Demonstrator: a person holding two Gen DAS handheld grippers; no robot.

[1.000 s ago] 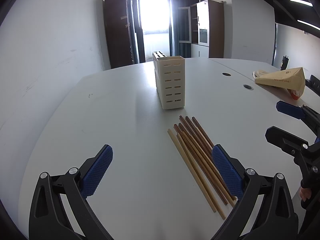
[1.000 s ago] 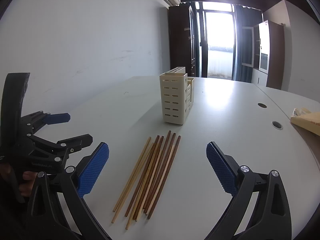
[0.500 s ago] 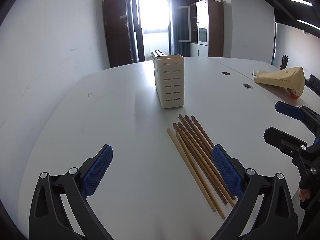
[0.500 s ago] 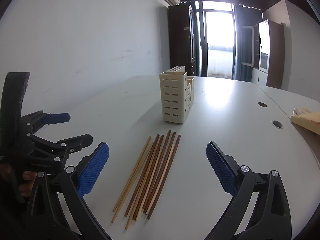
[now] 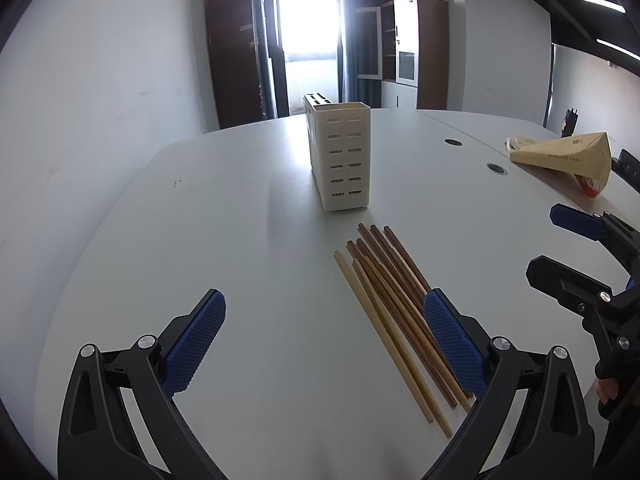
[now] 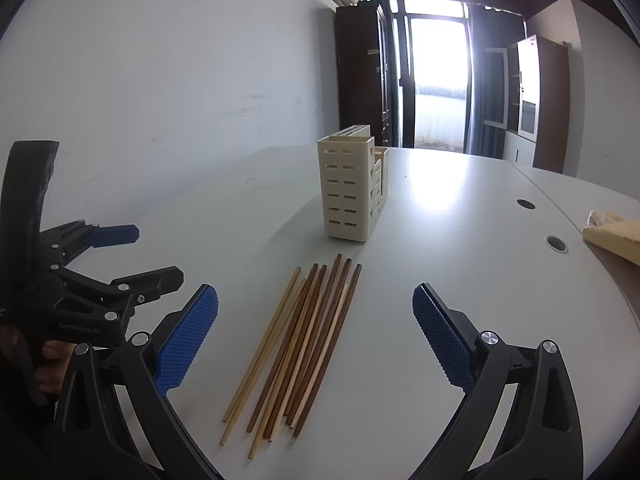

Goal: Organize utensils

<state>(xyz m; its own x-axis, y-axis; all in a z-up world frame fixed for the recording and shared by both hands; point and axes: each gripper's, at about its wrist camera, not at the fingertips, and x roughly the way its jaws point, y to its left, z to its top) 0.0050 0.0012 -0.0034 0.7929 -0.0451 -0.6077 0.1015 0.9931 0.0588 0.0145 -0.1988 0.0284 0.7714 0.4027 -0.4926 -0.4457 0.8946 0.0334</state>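
Smooth wooden chopsticks (image 6: 298, 344) — matt cream plastic holder (image 6: 350, 192) — semi-gloss white table (image 6: 460, 280)

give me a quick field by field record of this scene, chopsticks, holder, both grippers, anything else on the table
chopsticks: bundle of light and dark wooden chopsticks lying flat on the white table, none picked up
holder: cream slotted plastic utensil holder standing upright just beyond the chopsticks' far ends, apart from them
left gripper: open, empty
right gripper: open, empty, chopsticks ahead between its fingers
other: tan paper bag at the table's far right
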